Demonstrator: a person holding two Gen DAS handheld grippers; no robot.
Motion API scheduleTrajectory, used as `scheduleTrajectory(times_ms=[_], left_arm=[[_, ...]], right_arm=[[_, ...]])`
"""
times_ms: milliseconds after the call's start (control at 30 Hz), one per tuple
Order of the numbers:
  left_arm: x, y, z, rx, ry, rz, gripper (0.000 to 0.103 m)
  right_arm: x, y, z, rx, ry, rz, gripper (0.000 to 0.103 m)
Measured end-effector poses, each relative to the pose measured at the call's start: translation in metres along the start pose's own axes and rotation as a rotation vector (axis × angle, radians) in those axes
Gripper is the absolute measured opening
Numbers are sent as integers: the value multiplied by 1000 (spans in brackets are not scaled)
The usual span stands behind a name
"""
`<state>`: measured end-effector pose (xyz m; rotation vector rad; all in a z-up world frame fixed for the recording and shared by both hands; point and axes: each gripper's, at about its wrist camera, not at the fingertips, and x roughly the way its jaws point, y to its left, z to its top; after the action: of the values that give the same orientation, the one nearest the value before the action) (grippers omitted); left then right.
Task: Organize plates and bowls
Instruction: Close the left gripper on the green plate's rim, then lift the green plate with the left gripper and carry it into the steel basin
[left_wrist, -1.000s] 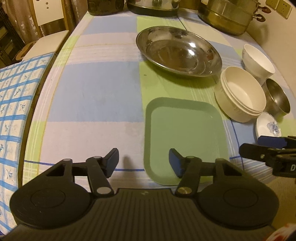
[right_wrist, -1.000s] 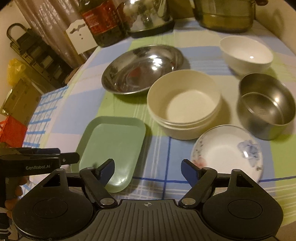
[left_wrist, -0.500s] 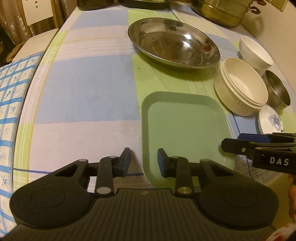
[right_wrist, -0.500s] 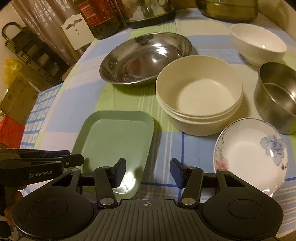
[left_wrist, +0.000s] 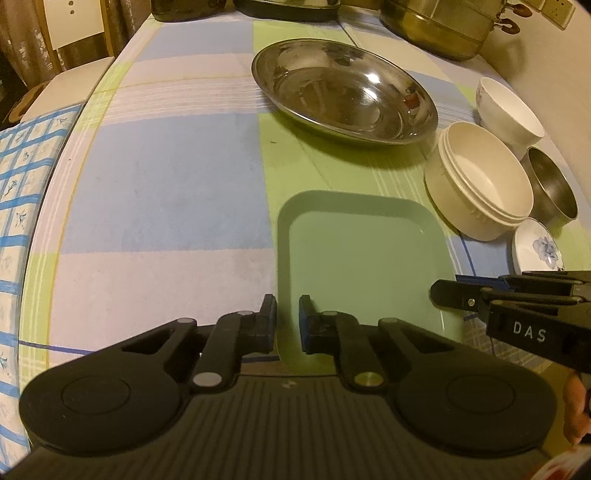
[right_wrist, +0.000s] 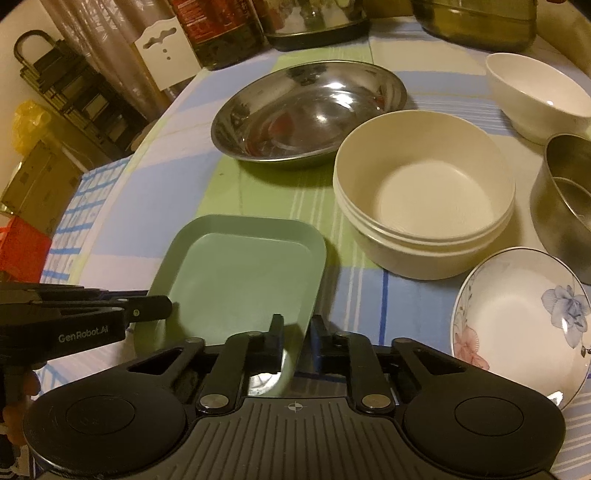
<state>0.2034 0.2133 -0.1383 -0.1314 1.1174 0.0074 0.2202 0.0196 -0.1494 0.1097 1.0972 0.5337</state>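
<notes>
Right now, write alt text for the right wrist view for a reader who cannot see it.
The right tool pinches the near right rim of a green rectangular tray on a checked tablecloth, while the left tool reaches its left edge. Behind sit stacked cream bowls, a wide steel dish, a floral saucer, a steel bowl and a white bowl.

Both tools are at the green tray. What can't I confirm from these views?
- Left wrist: whether the left tool pinches the green tray; its body hides the near rim.
- Right wrist: right tool grip, lost in glare.
- Right wrist: steel bowl cut by the edge.
</notes>
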Motion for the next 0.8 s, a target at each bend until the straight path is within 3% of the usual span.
scheduleTrajectory(times_ms=[133, 433, 800], left_arm=[[-1, 2, 0, -13, 0, 6, 8], [-11, 7, 4, -37, -32, 27, 7], [-27, 17, 40, -60, -127, 38, 7]], right_arm=[[1, -1, 2, -6, 0, -13, 7], [-5, 3, 14, -30, -29, 11, 6], [-8, 14, 56, -55, -95, 47, 5]])
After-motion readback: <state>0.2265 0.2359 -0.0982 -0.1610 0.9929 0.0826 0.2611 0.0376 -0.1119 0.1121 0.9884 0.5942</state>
